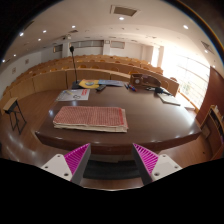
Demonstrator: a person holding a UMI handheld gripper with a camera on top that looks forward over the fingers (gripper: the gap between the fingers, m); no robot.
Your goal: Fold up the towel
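Observation:
A pink-red checked towel (91, 118) lies flat and folded on the dark brown table (150, 122), ahead of the fingers and slightly left. My gripper (111, 160) is held back from the table's near edge, well short of the towel. Its two fingers (76, 158) with magenta pads stand wide apart, with nothing between them.
Papers (72, 95) lie on the table beyond the towel. A yellow and blue thing (89, 84) and dark objects (150, 82) sit at the far side. A chair (16, 112) stands at the left. Wooden benches curve round the room; bright windows are at the right.

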